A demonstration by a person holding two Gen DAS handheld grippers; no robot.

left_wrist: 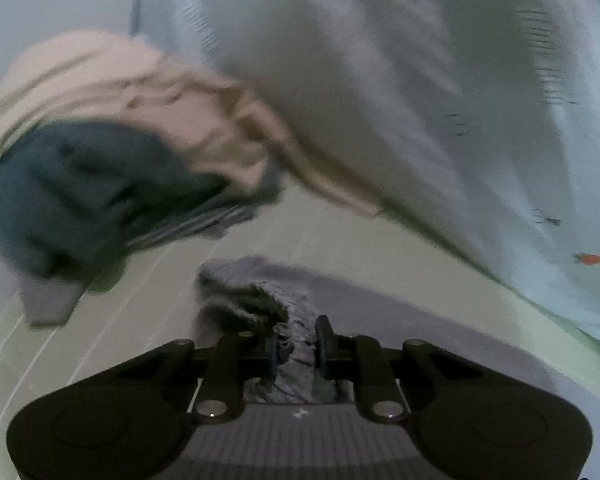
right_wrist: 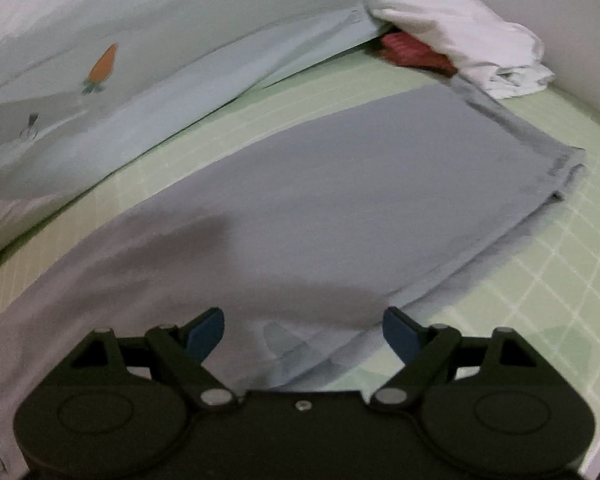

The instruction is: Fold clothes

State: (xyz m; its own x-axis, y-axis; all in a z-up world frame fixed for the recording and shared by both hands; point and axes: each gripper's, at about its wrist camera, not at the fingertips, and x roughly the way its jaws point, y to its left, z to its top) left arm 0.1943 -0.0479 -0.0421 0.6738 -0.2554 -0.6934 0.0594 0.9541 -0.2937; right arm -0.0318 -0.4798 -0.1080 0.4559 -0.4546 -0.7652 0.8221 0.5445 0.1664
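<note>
A grey garment (right_wrist: 319, 184) lies spread flat on the pale green checked bed sheet (right_wrist: 539, 280). My left gripper (left_wrist: 298, 344) is shut on a bunched edge of this grey garment (left_wrist: 268, 300) and holds it just above the sheet. My right gripper (right_wrist: 303, 330) is open with its blue-padded fingers (right_wrist: 206, 332) wide apart, low over the near edge of the grey garment, holding nothing.
A heap of beige clothes (left_wrist: 140, 92) and dark teal clothes (left_wrist: 80, 184) lies at the left. A light blue quilt with carrot prints (right_wrist: 140, 80) runs along the far side. A white garment (right_wrist: 459, 32) over a red one (right_wrist: 411, 52) sits by the wall.
</note>
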